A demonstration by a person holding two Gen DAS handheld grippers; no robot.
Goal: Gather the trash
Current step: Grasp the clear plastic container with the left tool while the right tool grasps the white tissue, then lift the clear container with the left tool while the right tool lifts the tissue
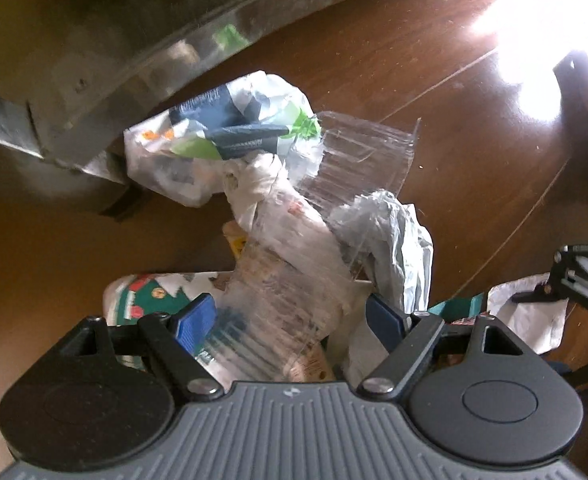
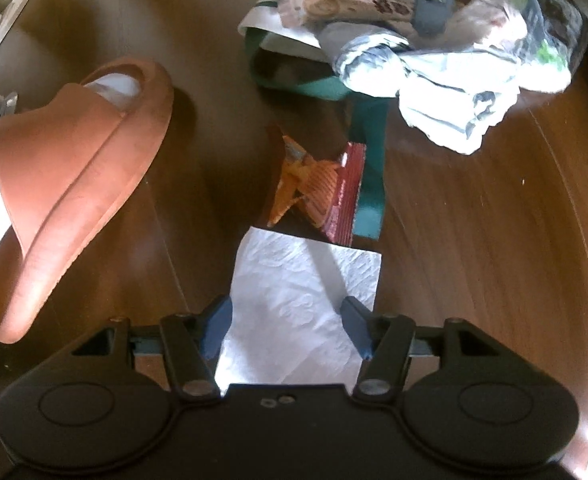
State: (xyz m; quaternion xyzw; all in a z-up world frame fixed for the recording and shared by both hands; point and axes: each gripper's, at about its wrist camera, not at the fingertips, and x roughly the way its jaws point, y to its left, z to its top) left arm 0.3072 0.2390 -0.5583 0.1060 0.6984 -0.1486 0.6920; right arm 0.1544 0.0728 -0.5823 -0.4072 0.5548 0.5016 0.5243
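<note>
Two grippers work over a wood floor [image 2: 474, 220]: the left gripper [image 1: 290, 320] has its jaws apart around a clear wrapper [image 1: 286, 292] atop a trash pile, with a printed bag [image 1: 222, 132] farther off. Only the right view shows the right gripper [image 2: 286, 324], jaws spread over a napkin [image 2: 298, 296], a chip bag [image 2: 322, 192] just beyond it, and a slipper [image 2: 70, 184] at left.

Both wrist views look steeply down, close over the wooden floor [image 2: 474, 240]; both share the trash pile [image 1: 294, 220].

Glossy wood floor [image 2: 474, 220], embossed white paper napkin [image 2: 294, 300], crinkled clear plastic wrap [image 1: 286, 292].
</note>
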